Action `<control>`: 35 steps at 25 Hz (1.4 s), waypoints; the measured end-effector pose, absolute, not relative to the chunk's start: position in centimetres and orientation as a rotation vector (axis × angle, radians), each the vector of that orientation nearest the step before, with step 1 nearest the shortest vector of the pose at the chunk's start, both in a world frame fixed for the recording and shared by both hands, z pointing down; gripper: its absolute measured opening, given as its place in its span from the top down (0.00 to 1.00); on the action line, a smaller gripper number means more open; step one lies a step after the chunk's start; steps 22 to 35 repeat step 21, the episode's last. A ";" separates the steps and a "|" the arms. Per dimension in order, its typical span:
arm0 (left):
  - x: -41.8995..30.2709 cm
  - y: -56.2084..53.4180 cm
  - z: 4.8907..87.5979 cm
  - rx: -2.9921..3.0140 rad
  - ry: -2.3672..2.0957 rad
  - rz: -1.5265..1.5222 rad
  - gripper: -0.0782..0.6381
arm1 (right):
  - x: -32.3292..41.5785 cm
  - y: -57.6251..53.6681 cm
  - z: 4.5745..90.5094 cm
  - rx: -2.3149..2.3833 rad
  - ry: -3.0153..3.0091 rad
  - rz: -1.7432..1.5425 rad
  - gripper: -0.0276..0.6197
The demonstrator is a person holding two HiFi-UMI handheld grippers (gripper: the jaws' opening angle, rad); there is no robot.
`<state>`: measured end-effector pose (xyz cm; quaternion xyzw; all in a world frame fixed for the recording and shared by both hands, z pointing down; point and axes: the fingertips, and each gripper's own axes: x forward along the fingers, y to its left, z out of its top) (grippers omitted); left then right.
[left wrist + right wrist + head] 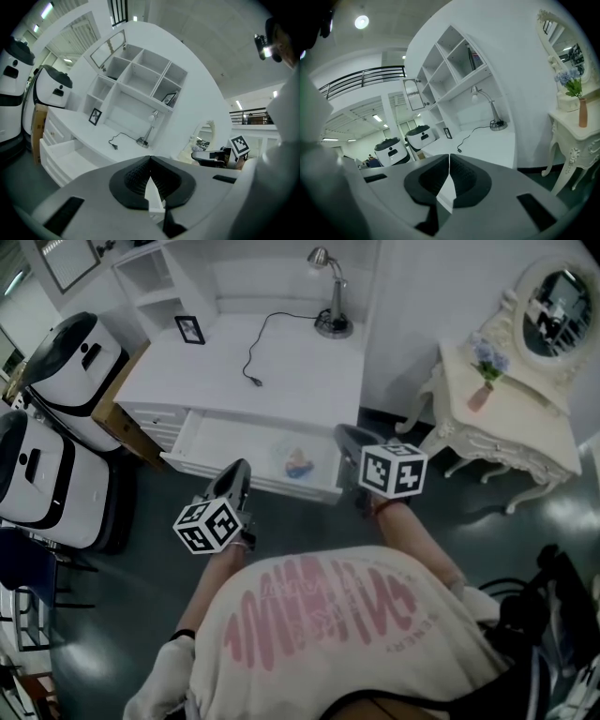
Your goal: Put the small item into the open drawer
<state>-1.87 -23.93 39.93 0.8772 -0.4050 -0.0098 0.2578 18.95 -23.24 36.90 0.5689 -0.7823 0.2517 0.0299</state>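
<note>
The white desk's [281,362] drawer [220,442] stands pulled open below the desk top. A small orange and blue item [298,463] lies inside it, toward its right part. My left gripper [239,467] hangs just in front of the drawer's front edge, jaws shut and empty. My right gripper [347,433] hovers at the drawer's right end, also shut with nothing between its pads. In the left gripper view the gripper [150,158] points over the open drawer [65,154]. In the right gripper view the gripper [449,155] points along the desk [487,140]; the item is hidden there.
On the desk stand a lamp [330,296], a small picture frame [190,330] and a black cable [255,357]. Two white machines [66,362] stand at the left. A cream dressing table [506,418] with a flower vase [486,371] is at the right.
</note>
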 end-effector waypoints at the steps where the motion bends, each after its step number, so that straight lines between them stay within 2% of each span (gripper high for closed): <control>1: -1.7 -23.3 40.0 2.380 -1.100 -0.029 0.85 | 18.9 -22.5 37.1 1.741 -2.417 0.773 0.92; 21: 0.5 -11.2 39.7 2.398 -1.192 -0.045 0.85 | 20.9 -10.9 38.7 1.635 -2.450 0.707 0.92; 35: 0.5 -11.2 39.7 2.398 -1.192 -0.045 0.85 | 20.9 -10.9 38.7 1.635 -2.450 0.707 0.92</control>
